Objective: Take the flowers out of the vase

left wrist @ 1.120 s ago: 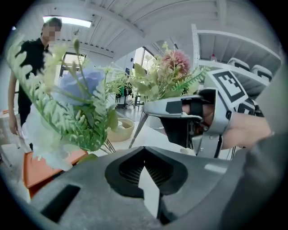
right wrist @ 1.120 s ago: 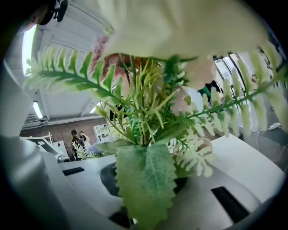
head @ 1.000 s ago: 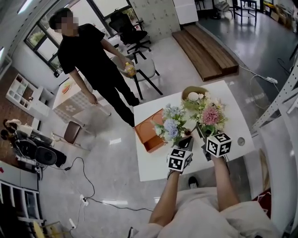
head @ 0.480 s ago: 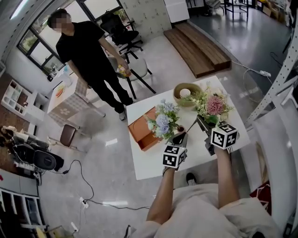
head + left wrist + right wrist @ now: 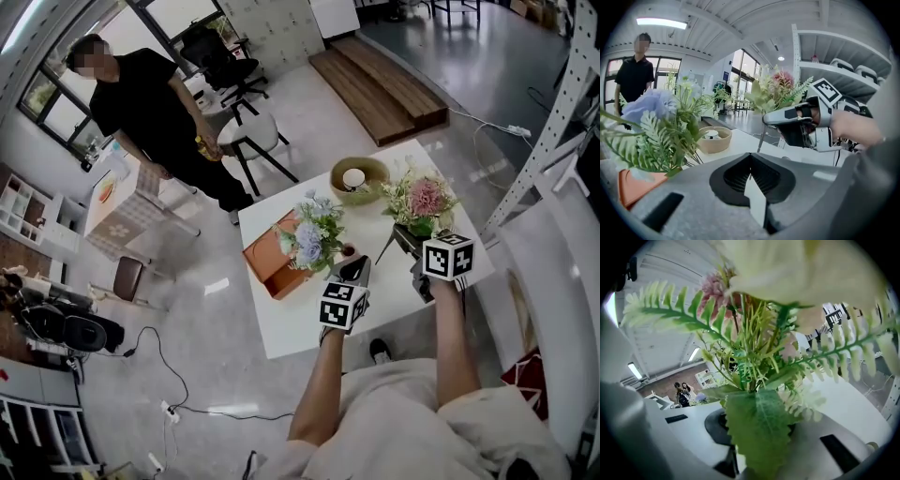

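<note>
Green fabric-like leaves and thin stems pinched in the right claw (image 5: 403, 240), closed on the bundle low down. Pink bunch (image 5: 424, 199) fanned out above and ahead of it, one bare stem tail dangling below, clear of the bench (image 5: 309, 328). Likely light, springy and top-heavy; wiry stems probably slippery and prone to sliding apart, heads easily crushed. Best held low on the gathered stems, never by blooms or fronds.

Left claw (image 5: 751, 161) just beside, to the right claw's left, closed on nothing. Just ahead of the left claw, a small dark round mouth, probably the vase (image 5: 349, 251). Blue bunch (image 5: 307, 236) leaning away to its left, seemingly not yet lifted out. Same low grip advised there, with a straight pull upward.

Farther off: orange box (image 5: 267, 267), wicker bowl (image 5: 356, 178), a person (image 5: 155, 103) standing beyond the bench.
</note>
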A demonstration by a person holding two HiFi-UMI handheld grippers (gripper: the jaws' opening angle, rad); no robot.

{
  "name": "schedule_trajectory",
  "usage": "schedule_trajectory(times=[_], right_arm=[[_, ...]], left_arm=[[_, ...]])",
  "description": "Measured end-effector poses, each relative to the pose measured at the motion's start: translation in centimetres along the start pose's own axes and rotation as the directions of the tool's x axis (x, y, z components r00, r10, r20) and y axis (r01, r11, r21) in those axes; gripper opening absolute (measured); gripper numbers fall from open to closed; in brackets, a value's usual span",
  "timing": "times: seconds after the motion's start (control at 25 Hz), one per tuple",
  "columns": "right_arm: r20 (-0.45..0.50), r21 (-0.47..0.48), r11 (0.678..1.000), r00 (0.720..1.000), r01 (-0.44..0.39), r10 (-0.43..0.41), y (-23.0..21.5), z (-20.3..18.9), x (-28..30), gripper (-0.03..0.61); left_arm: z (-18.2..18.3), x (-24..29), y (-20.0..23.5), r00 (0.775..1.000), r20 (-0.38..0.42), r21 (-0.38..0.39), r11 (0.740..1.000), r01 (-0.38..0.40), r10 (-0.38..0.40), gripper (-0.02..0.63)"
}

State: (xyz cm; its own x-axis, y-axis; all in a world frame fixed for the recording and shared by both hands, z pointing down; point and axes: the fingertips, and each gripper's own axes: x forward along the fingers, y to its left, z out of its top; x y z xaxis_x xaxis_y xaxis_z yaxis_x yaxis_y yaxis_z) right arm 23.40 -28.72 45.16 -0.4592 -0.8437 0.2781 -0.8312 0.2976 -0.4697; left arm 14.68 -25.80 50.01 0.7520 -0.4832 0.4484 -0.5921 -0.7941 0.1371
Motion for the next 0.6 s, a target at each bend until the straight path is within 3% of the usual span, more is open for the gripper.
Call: schedule_trajectory(times=[0.32,0.6], right_arm=[[-0.041,0.006,1.000,0.999,0.002,-0.001,-0.2,-0.9,1.4,0.029],[-0.155,-0.014,1.000,0.988,-0.010,0.008,0.2,-3.7,2.5,0.028]], left_arm=[[0.3,1.0,-0.7,1.000,-0.017,0.031,0.999,0.017,-0.016,0.006],[-0.6,1.0,-1.0,0.999,-0.032,0.028,0.999,0.025,-0.024,0.006]])
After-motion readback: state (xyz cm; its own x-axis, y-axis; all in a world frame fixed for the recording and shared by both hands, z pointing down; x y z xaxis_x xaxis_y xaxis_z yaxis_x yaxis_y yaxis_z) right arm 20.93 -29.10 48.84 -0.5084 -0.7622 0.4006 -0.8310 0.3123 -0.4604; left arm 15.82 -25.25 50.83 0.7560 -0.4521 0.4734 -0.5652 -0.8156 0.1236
